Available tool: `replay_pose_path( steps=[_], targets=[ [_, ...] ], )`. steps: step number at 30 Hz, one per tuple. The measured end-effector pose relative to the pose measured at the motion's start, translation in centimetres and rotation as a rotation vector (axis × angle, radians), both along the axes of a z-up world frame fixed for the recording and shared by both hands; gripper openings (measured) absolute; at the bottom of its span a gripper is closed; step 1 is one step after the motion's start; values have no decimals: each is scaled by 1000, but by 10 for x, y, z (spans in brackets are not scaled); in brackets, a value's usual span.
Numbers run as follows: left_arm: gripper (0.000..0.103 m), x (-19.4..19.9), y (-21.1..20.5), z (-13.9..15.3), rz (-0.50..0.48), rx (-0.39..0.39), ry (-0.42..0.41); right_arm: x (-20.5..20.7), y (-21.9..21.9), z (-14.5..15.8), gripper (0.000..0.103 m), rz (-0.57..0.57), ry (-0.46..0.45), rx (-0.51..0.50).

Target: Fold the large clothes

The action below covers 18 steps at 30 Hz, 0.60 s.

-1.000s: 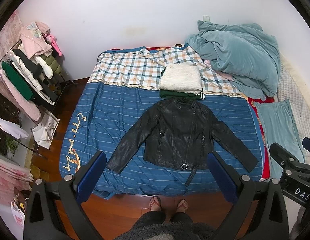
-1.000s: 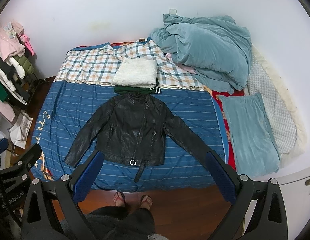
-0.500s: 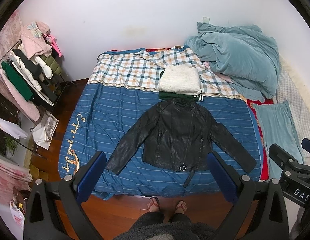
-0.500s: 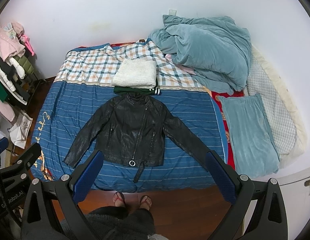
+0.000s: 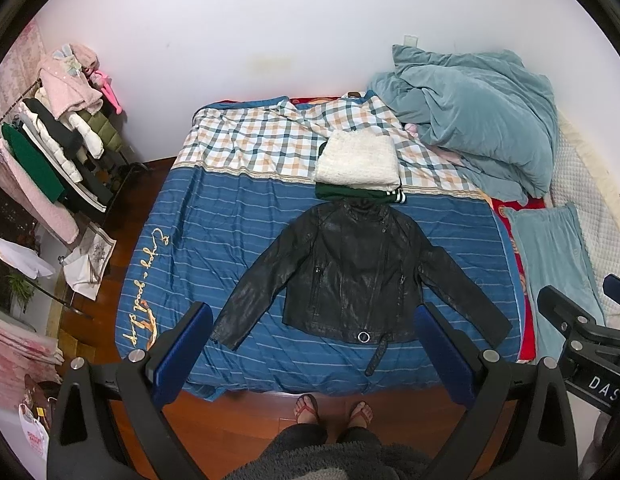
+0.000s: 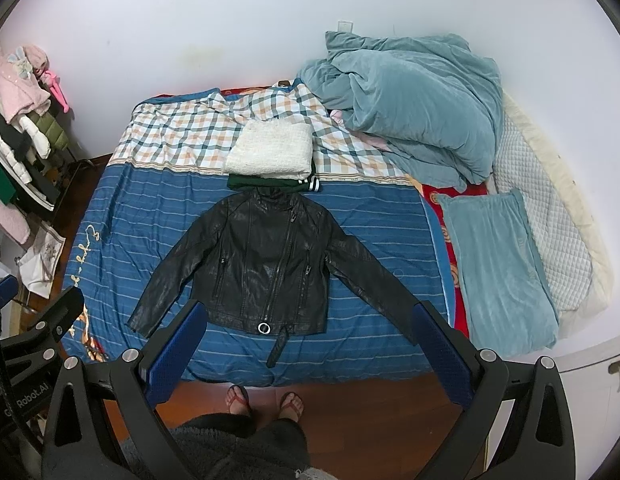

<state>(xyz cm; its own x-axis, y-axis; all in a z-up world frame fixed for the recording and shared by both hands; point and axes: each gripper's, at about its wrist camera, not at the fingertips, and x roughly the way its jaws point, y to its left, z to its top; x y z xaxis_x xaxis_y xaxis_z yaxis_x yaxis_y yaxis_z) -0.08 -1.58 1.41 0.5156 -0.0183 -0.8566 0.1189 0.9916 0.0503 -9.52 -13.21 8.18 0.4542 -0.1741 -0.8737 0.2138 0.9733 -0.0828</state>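
Both cameras have drifted back slightly, so the black leather jacket (image 5: 350, 276) (sleeves spread, on the blue striped bedspread (image 5: 230, 240)) lies beyond the spread, empty left gripper (image 5: 312, 320) and right gripper (image 6: 306, 316).

jacket (image 5: 354, 276) on bed (image 5: 214, 240), folded pile (image 5: 358, 160) behind
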Motion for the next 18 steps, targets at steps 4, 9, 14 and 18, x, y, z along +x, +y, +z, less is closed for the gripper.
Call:
replay_pose_path(
  steps=[4, 9, 14, 18],
  targets=[
    [103, -1, 0, -1, 0, 0, -1, 0, 0, 0, 103, 0, -1, -1],
    [103, 0, -1, 0, 0, -1, -3, 1, 0, 1, 103, 0, -2, 0],
    [103, 2, -3, 0, -1, -1, -5, 1, 1, 1, 103, 0, -2, -1],
    [103, 4, -5, 1, -2, -3, -5, 3, 1, 2, 103, -1, -2, -1]
  ],
)
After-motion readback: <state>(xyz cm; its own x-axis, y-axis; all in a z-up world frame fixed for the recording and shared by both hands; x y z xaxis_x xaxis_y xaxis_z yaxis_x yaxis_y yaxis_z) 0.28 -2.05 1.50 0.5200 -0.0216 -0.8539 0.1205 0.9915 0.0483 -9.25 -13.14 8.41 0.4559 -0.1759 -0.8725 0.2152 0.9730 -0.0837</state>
